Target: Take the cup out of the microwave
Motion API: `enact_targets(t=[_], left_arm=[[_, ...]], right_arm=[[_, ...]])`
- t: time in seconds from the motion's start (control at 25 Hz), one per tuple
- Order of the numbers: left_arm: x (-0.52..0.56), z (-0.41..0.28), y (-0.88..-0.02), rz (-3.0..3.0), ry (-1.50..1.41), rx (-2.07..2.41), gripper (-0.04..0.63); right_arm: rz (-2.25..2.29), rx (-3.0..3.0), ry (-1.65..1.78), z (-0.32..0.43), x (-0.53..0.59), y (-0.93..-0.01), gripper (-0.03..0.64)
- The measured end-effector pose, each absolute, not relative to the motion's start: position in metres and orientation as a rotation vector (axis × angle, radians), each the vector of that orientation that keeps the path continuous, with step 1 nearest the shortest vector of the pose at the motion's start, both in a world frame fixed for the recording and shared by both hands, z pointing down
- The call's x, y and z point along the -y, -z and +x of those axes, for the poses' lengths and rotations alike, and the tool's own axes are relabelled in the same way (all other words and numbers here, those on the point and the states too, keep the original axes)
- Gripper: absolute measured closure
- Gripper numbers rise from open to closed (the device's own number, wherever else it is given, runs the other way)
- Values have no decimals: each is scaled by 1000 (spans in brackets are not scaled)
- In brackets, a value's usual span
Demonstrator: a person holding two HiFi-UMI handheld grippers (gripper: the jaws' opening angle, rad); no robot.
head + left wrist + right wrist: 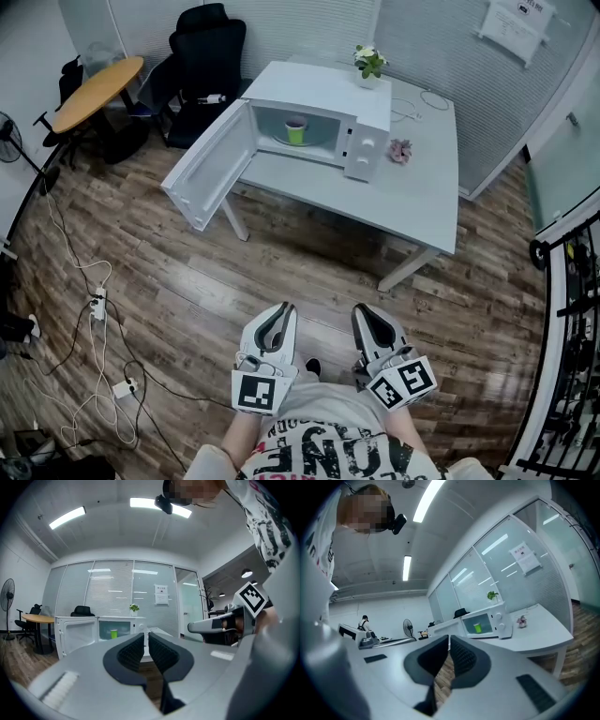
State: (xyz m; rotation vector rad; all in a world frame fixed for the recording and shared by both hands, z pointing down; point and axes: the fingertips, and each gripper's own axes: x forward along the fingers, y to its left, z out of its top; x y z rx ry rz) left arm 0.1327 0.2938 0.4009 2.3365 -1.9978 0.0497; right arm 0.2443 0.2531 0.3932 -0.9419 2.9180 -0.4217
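Head view: white microwave (319,89) sits on a white table (412,202) in the upper centre of the frame. Its door (208,169) is swung fully open toward the left. The green cup (295,131) stands upright inside the cavity on the turntable, slightly left of centre.

A small potted plant (368,64) is on top of the microwave at its right end. A small pink object (401,150) lies on the table just right of the microwave.

The left gripper (281,309) and right gripper (367,314) are side by side at bottom centre, close to the person's torso and over the wood floor. Both are well apart from the table.

Left gripper view: jaws almost together, only a thin slit between the pads and nothing in it. Right gripper view: jaws together at the tips, nothing held.

Upper left: black office chair (206,56) and a round wooden table (98,92). A power strip (97,303) with cables lies on the floor at lower left.
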Motion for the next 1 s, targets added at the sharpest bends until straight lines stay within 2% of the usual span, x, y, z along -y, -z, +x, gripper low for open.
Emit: enact_targets(t=[0.28,1.0], left_arm=[[-266,109,-404,2338,-38,1983,578],[-171,-3,-394,2399,-51,1933,578]], right_arm=[[-956,-2908,440,224,-229,-396,595],[-1069,-2891,447,123,-141,-392,595]])
